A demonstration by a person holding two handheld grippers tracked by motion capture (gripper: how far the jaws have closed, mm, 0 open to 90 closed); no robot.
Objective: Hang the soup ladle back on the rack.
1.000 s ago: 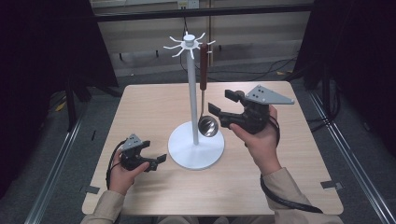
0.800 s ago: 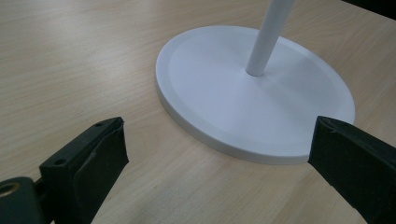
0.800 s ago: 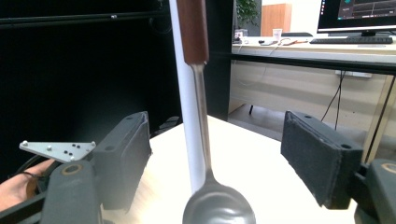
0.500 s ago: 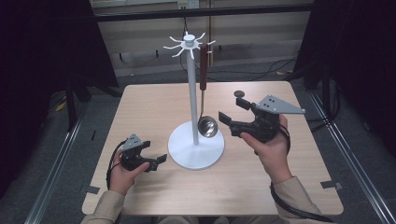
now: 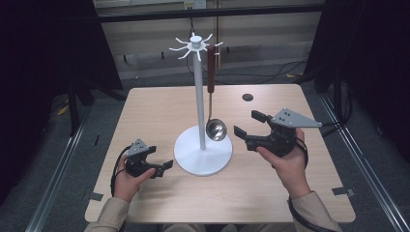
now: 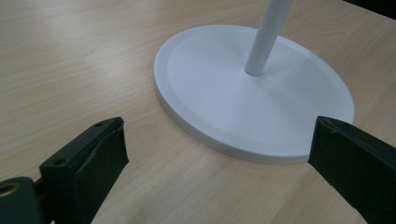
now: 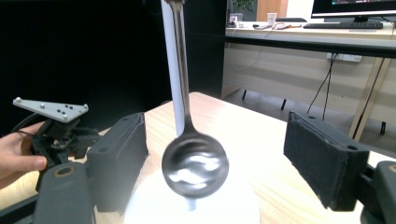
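Note:
A white rack (image 5: 202, 150) with a round base, a tall pole and hooks at its top stands mid-table. From one hook hangs a steel ladle (image 5: 216, 129) with a brown handle (image 5: 211, 67), its bowl just above the base. My right gripper (image 5: 246, 124) is held open to the right of the ladle, jaws pointing at it, nothing between them; the ladle's bowl (image 7: 195, 163) hangs ahead of the jaws in the right gripper view. My left gripper (image 5: 162, 166) rests open on the table at the base's left edge (image 6: 252, 100), holding nothing.
A small dark round object (image 5: 247, 97) lies on the wooden table (image 5: 154, 111) behind the right gripper. Dark floor and metal rails surround the table. The left gripper (image 7: 51, 123) with its grey plate appears far off in the right gripper view.
My right gripper has drawn back to the right and lower, away from the ladle's bowl, still open. The left gripper has stayed put.

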